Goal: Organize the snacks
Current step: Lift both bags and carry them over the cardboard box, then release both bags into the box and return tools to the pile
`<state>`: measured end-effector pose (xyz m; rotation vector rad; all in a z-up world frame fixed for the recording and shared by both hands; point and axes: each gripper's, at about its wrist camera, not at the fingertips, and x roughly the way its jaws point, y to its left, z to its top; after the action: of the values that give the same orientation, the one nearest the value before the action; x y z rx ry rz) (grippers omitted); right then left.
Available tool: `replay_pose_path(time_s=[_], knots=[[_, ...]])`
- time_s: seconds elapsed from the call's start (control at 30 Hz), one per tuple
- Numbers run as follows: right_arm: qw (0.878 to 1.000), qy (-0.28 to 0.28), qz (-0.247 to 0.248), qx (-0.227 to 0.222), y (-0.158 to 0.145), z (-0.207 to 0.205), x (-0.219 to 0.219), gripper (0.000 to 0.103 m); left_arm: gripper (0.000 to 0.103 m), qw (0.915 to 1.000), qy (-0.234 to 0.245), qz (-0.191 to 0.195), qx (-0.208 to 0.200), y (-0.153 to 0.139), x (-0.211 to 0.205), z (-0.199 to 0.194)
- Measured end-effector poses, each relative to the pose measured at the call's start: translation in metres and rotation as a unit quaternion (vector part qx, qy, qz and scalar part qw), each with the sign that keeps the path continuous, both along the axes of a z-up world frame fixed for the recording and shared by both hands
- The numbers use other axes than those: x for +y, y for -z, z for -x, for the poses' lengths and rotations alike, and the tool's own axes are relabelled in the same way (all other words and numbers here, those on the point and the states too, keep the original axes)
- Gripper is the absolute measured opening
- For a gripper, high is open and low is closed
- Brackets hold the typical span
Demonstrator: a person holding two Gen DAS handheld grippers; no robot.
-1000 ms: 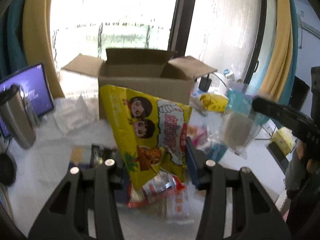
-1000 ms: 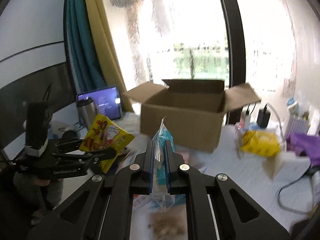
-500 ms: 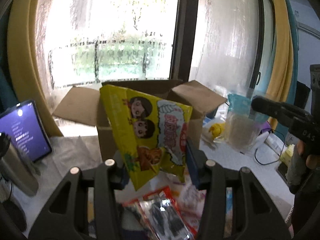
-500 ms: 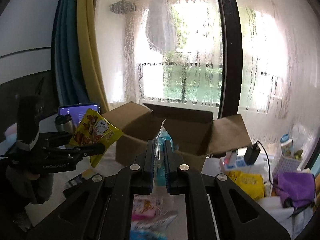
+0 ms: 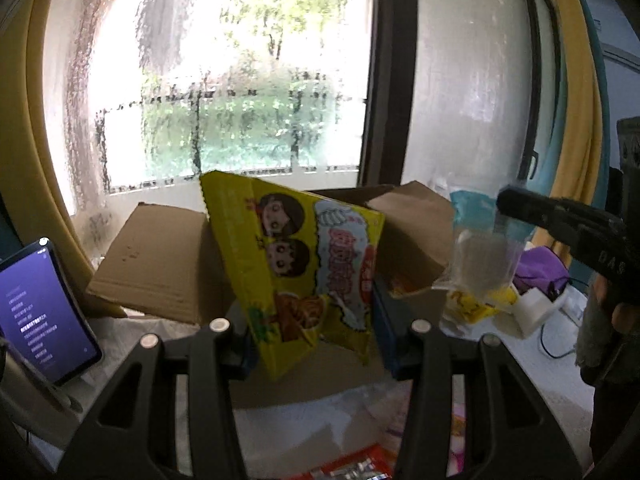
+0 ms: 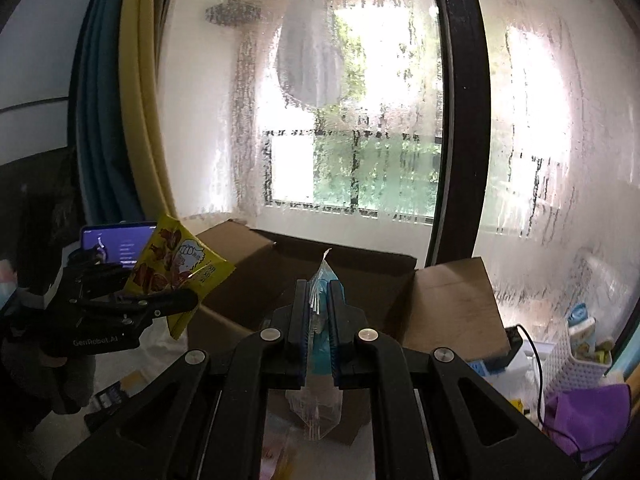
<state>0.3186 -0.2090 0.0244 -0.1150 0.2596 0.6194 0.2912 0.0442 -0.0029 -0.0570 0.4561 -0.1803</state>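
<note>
My left gripper (image 5: pixel 314 326) is shut on a yellow snack bag (image 5: pixel 308 264) with cartoon faces and holds it in the air in front of the open cardboard box (image 5: pixel 160 268). It also shows in the right wrist view (image 6: pixel 176 268). My right gripper (image 6: pixel 319 312) is shut on a clear packet with a blue top (image 6: pixel 320 304), held up in front of the box (image 6: pixel 360 280). In the left wrist view the right gripper (image 5: pixel 560 224) and its packet (image 5: pixel 480 248) hang at the right, beside the box's right flap.
A tablet (image 5: pixel 44 312) stands at the left. Loose snack packs (image 5: pixel 360 468) lie on the white table below. A yellow pack (image 5: pixel 476 304), a purple cloth (image 6: pixel 588 420), a white basket (image 6: pixel 576 360) and cables sit right of the box. A window stands behind.
Both grippers have risen from table height with their snacks and moved closer to the box. The loose snacks have dropped out toward the bottom of both views.
</note>
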Motion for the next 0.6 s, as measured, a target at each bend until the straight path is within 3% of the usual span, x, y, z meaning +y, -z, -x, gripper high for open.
replay_pose_path(time_s=[0.23, 0.6], knots=[[1.000, 0.012, -0.005, 0.001, 0.001, -0.030, 0.009, 0.009, 0.048, 0.9997, -0.009, 0.019, 0.011, 0.008, 0.011, -0.035], [0.999, 0.038, 0.010, 0.017, 0.016, -0.082, 0.030, 0.009, 0.051, 0.9983, -0.009, -0.009, 0.057, 0.027, 0.015, -0.100]])
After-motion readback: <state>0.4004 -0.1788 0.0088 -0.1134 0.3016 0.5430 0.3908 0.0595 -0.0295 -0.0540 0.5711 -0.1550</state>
